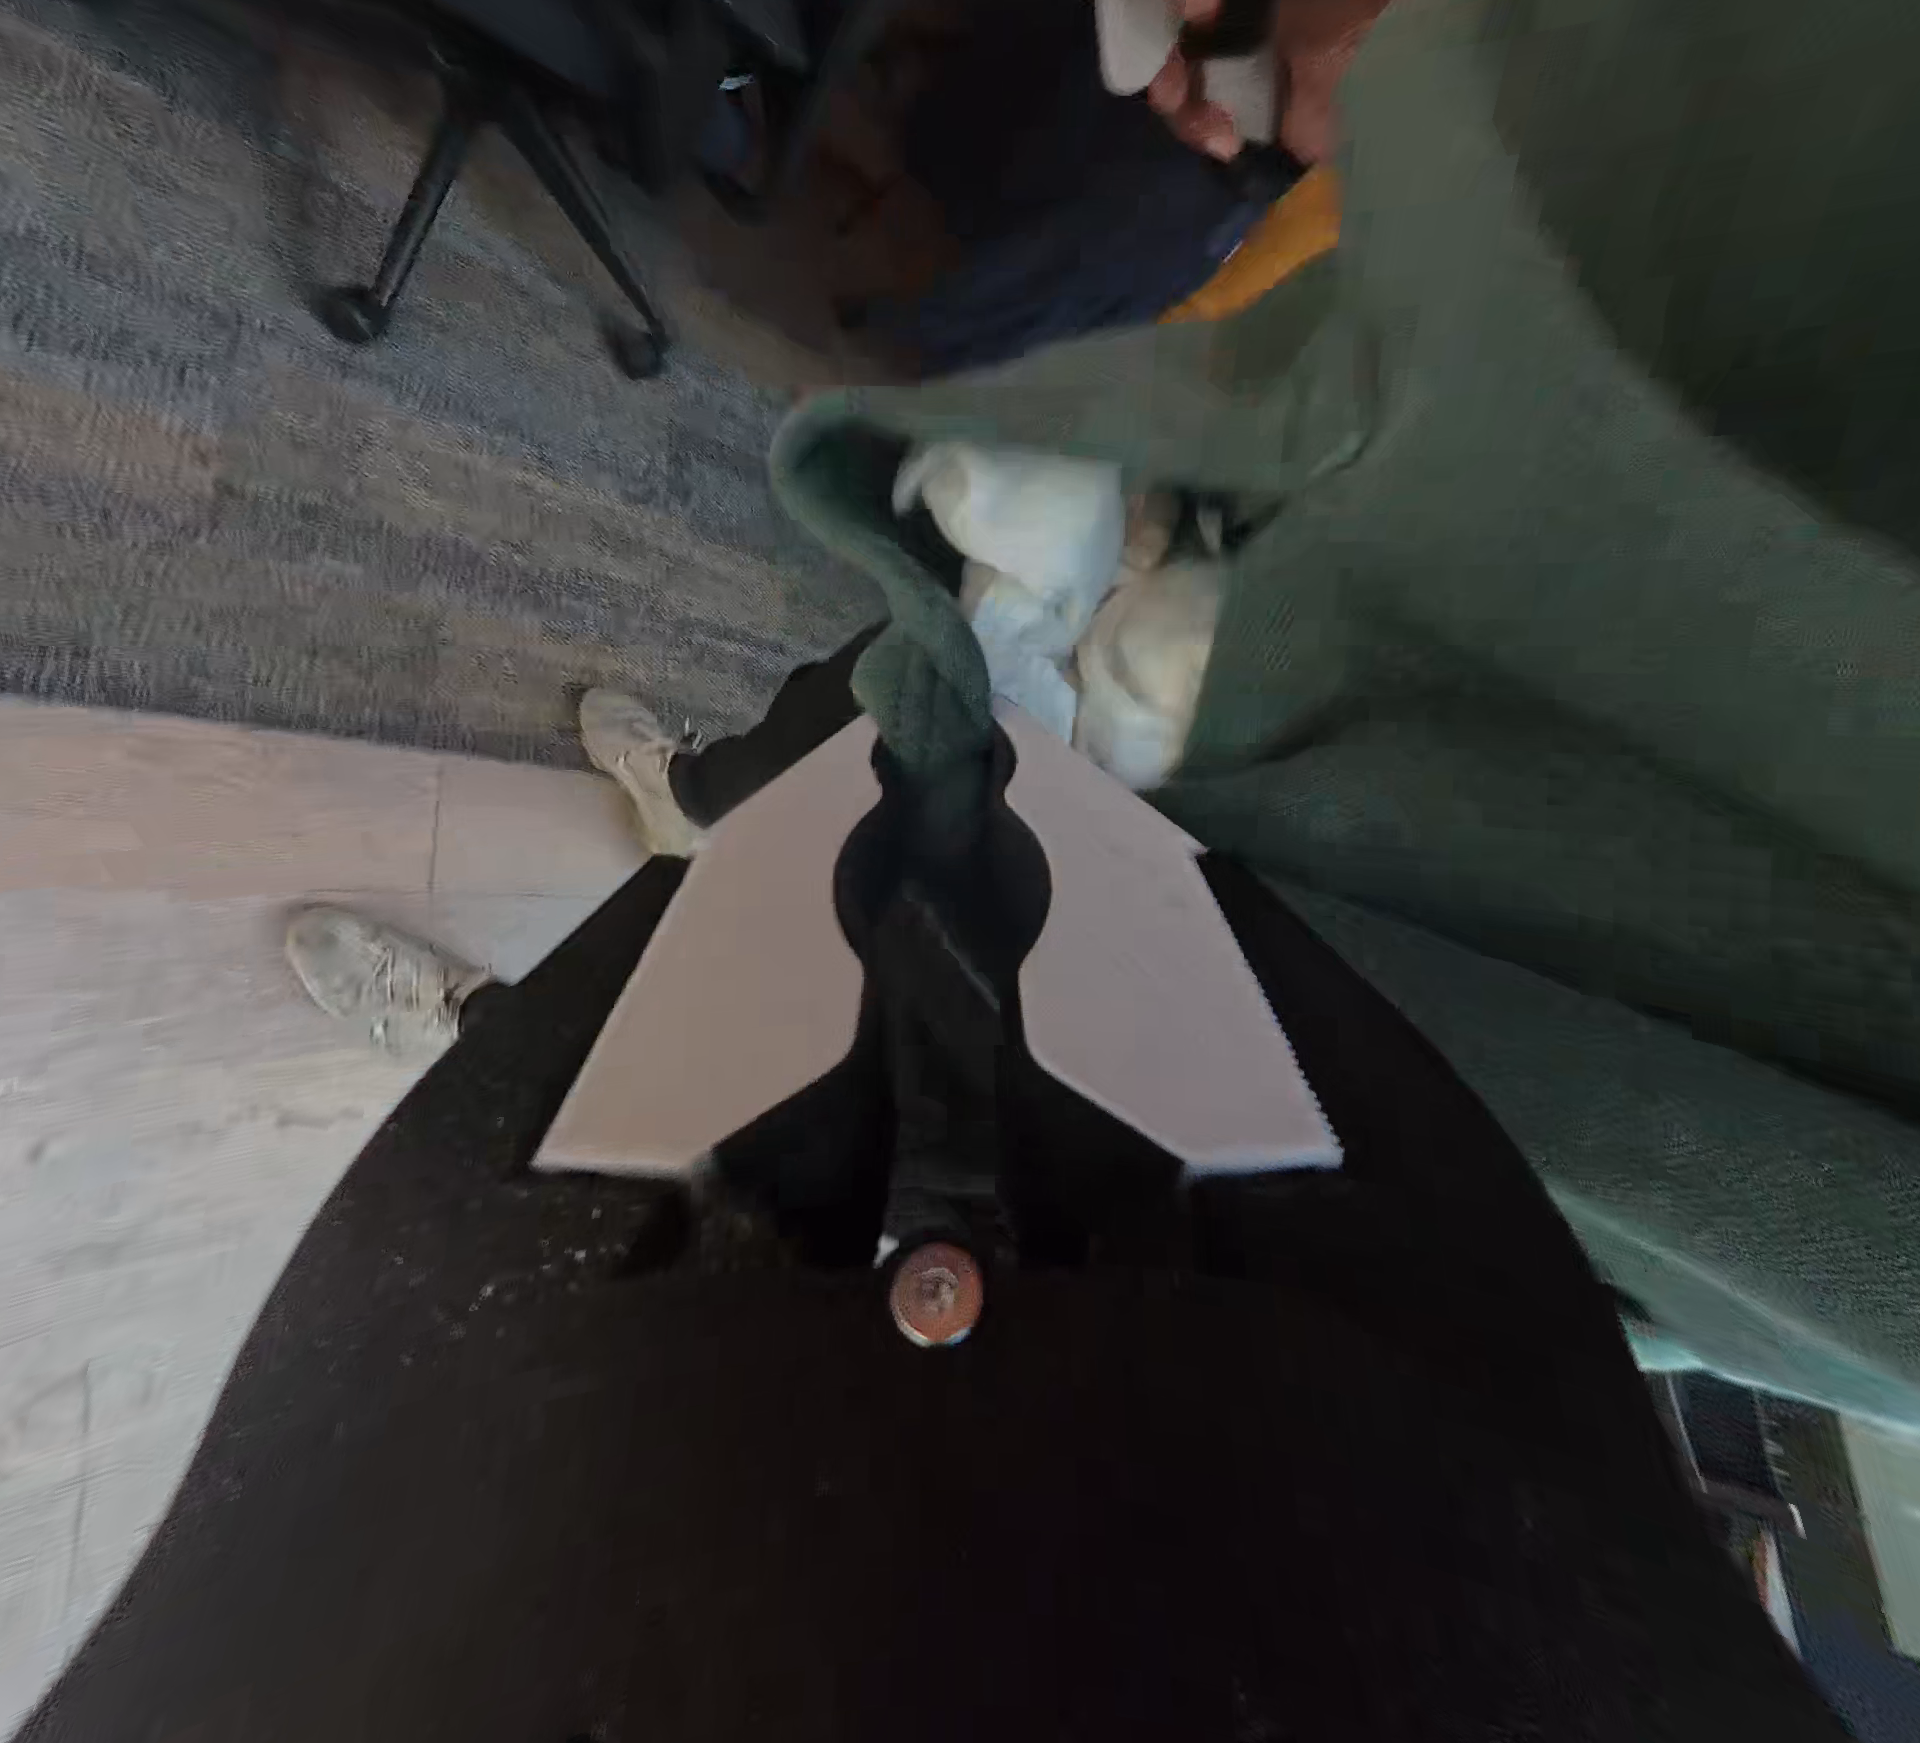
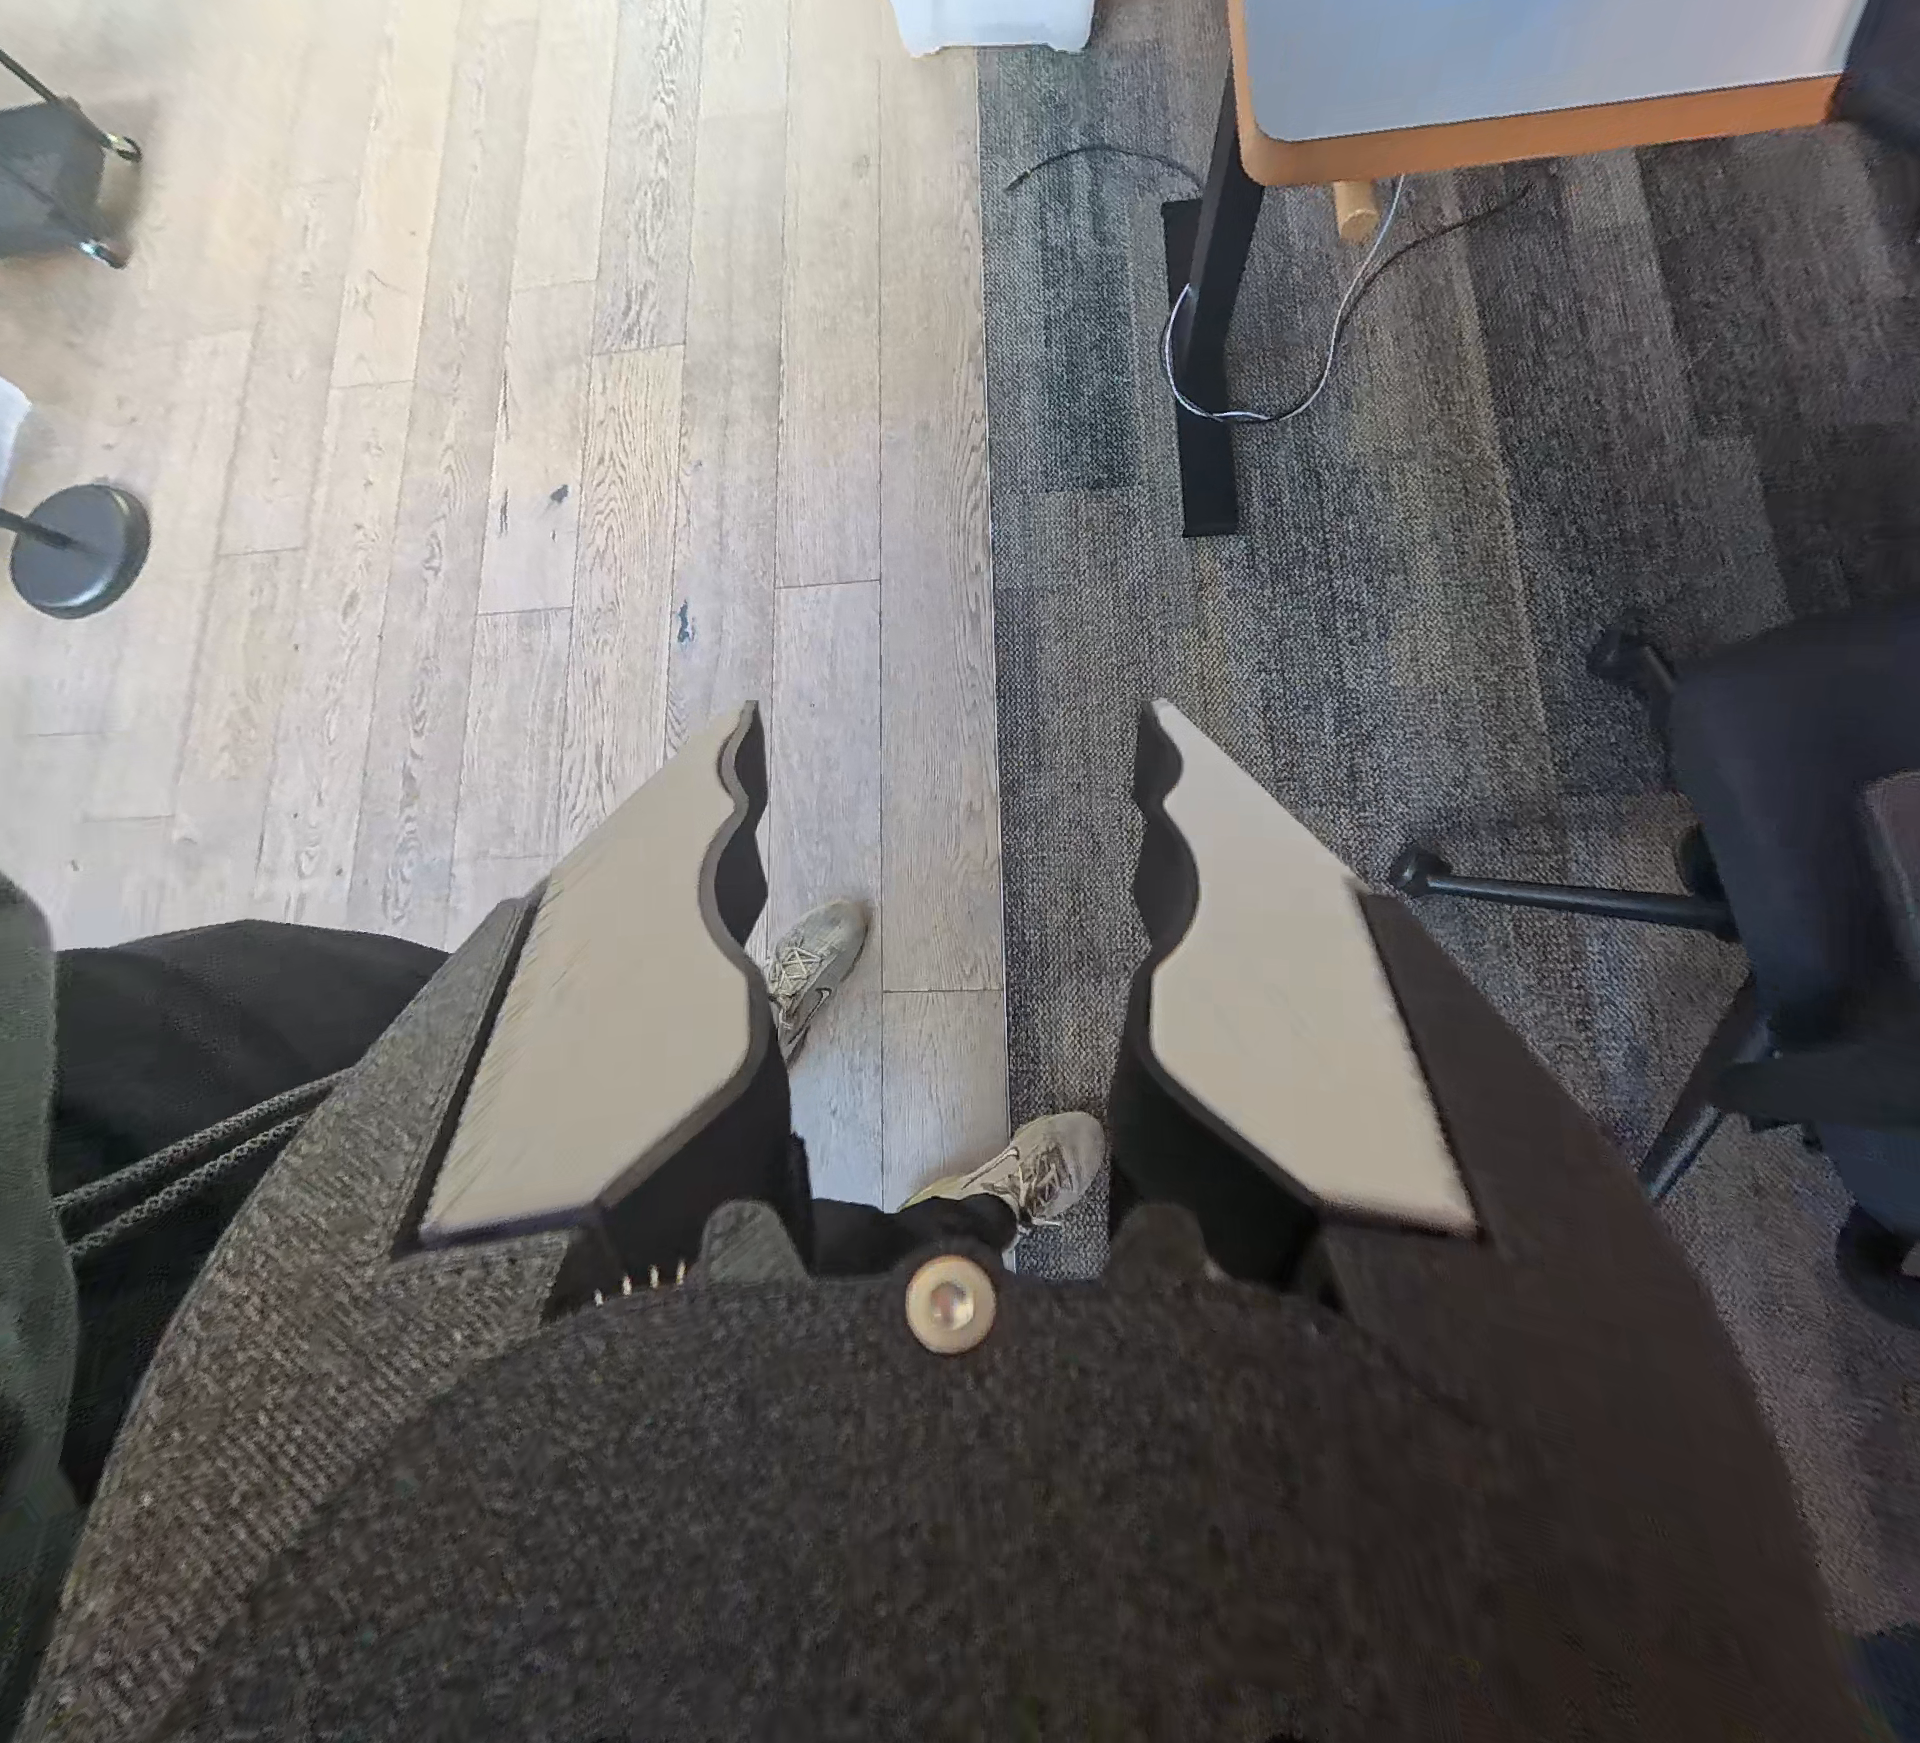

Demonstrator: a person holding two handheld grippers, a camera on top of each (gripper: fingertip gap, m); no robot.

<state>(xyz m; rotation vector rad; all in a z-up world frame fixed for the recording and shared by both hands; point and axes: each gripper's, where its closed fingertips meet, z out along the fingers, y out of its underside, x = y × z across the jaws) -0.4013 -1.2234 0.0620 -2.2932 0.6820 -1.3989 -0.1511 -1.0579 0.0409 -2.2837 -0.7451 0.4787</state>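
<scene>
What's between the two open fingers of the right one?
Nothing held: between the right hand-held gripper fingers its own view shows only wood floor and the person's shoes.

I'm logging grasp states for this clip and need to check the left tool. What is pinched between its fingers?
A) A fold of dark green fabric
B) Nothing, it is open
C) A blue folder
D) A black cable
A: in the left wrist view the left tool has its fingers closed on a twisted fold of the dark green fabric, which spreads away up and to the right.
</scene>
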